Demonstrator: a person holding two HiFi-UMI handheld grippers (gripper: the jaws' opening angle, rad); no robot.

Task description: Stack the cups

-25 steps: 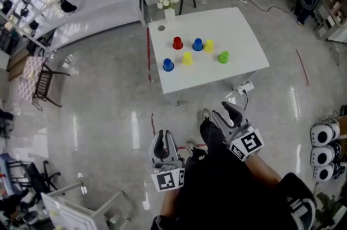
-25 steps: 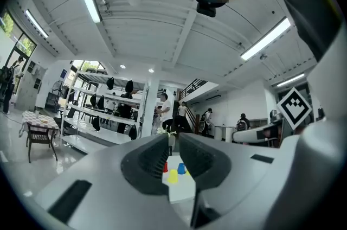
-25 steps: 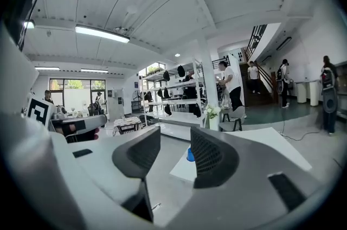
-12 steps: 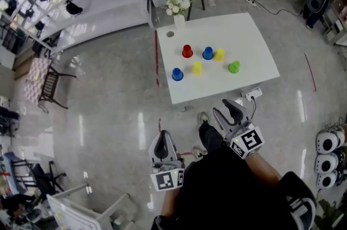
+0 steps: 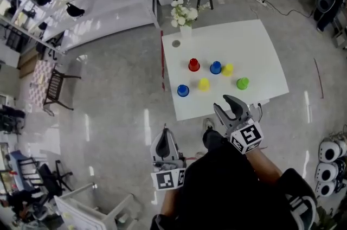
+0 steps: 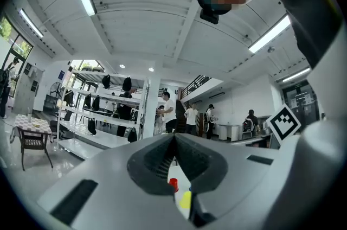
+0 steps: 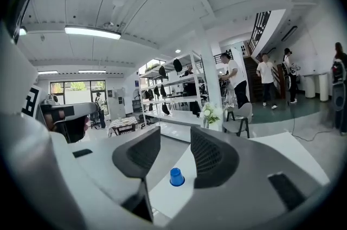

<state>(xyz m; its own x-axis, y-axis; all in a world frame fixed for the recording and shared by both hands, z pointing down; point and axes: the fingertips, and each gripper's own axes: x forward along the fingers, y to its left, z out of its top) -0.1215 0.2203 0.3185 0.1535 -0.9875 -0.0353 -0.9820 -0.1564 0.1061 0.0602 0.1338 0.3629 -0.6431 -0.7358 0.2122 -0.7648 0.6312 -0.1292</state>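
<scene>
Head view: the white counter [image 5: 255, 44] lies ahead of the person, with both claws short of its near edge, so I judge this to be the approach, no stacking begun. The left claw [image 5: 164, 136] has just been closing and is now clenched on nothing. The right claw [image 5: 232, 106] stands released and empty, aimed at the near blue cup [image 5: 183, 90], which is well beyond its jaws.

Six cups stand apart on the counter, none nested: red cup [image 5: 193, 64], far blue cup [image 5: 215, 67], far yellow cup [image 5: 227, 69], green cup [image 5: 242, 83], near yellow cup [image 5: 203, 84], and that near blue one.

Next, the claws must reach over the counter, and the left must reopen before it can grasp.

The left gripper view shows only slivers of red and yellow past its shut jaws. A round spot [image 5: 175, 43] by the flowers [image 5: 184, 13] is too small to identify.
</scene>
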